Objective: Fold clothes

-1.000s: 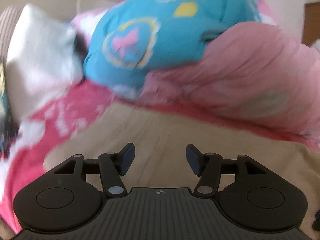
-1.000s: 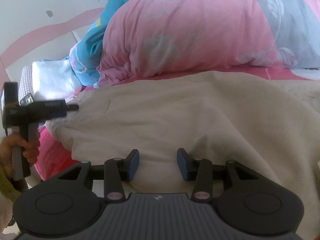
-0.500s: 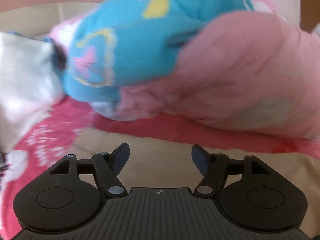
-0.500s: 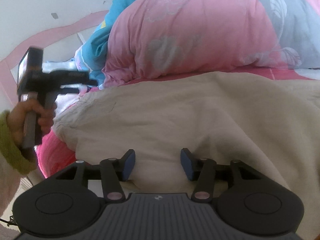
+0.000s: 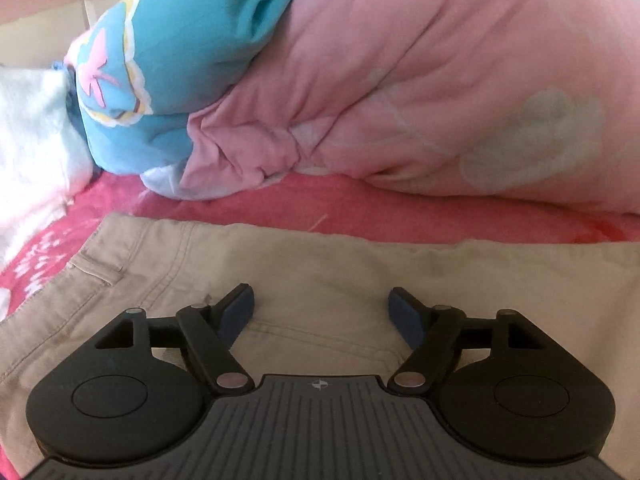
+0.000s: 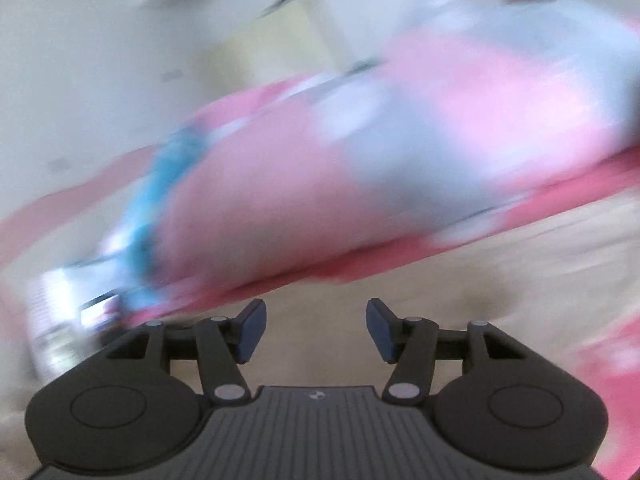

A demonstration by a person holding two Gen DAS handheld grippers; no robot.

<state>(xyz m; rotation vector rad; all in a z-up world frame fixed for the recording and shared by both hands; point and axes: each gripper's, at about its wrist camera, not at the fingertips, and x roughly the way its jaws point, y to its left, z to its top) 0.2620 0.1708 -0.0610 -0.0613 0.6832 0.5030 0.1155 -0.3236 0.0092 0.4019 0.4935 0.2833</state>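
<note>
Left wrist view: the left tool (image 5: 322, 314) hangs just over the beige trousers (image 5: 320, 276) spread on the bed, jaws opening, nothing between them. To fold cleanly, I would bite the waistband corner (image 5: 100, 268) rather than the flat middle. The pink duvet (image 5: 440, 92) crowds the far edge; the near side looks freer.

Right wrist view: badly blurred. The right tool (image 6: 316, 330) is released and opening, empty, above beige cloth (image 6: 500, 280).

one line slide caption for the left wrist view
Left hand-held gripper, jaws opening and empty, over beige trousers on a pink bed sheet, pink duvet behind.
</note>
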